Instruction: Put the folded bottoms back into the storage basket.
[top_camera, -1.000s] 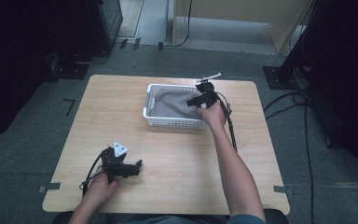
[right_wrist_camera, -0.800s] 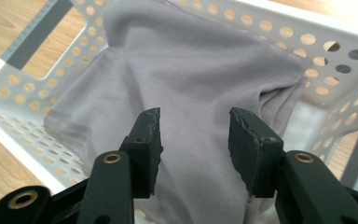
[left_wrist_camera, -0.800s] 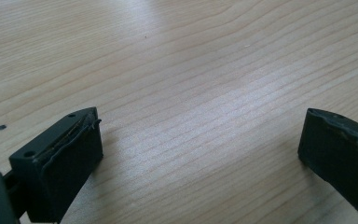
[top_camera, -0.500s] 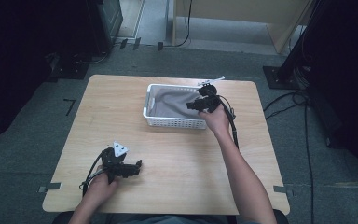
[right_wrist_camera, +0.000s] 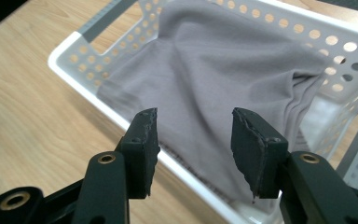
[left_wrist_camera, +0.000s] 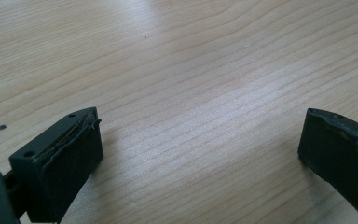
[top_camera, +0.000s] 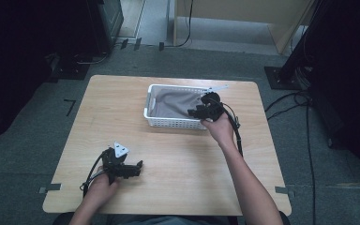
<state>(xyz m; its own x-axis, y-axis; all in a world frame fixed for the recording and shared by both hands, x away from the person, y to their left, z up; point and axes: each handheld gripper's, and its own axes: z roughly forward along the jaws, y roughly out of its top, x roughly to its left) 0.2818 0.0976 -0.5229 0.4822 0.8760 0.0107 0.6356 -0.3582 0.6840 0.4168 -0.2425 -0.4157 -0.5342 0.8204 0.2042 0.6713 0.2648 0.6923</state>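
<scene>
A white perforated basket stands on the far middle of the wooden table. A grey cloth lies crumpled inside it. My right gripper hovers over the basket's near right corner, pointing left across it. In the right gripper view the right gripper is open, and the grey cloth lies beyond the jaws inside the basket, with nothing between them. My left gripper rests near the front left of the table. The left gripper is wide open over bare wood.
Dark equipment stands and cables sit on the floor around the table. A black cable trails from the right gripper along the forearm. Bare tabletop lies between the basket and the left gripper.
The right hand has drawn back toward the near side of the basket, from over its far right part to its near right corner. The left hand has stayed put.
</scene>
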